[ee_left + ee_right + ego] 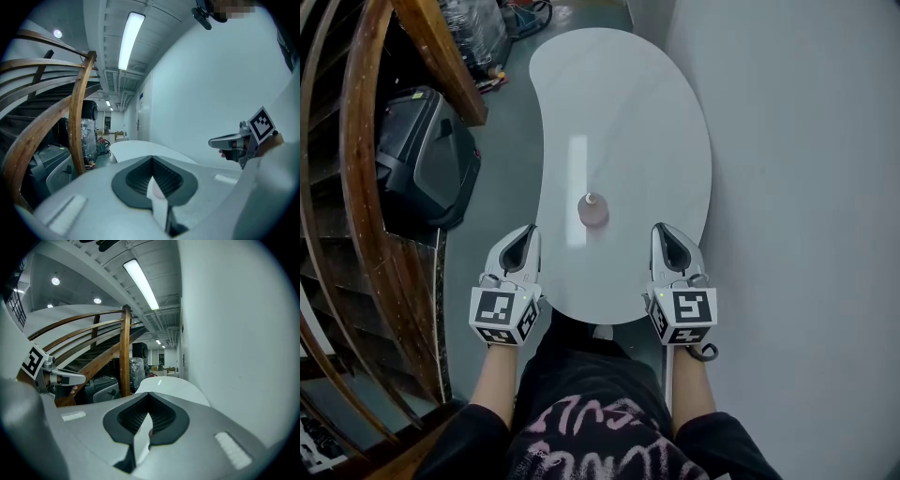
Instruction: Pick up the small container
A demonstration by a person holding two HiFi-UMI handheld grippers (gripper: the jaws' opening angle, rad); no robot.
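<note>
Observed small container [592,210] upright on white desk [628,112] by its near edge, between left gripper [529,234] and right gripper [662,232], touching neither, both jaws pressed together, holding nothing

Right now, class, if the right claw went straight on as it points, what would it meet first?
Way looks free: the right claw points along the white table, passing right of the small container. Depth unclear.

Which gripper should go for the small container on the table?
Left, narrowly. The container sits between both, slightly nearer the left gripper than the right gripper. Both are shut and must open first.
</note>
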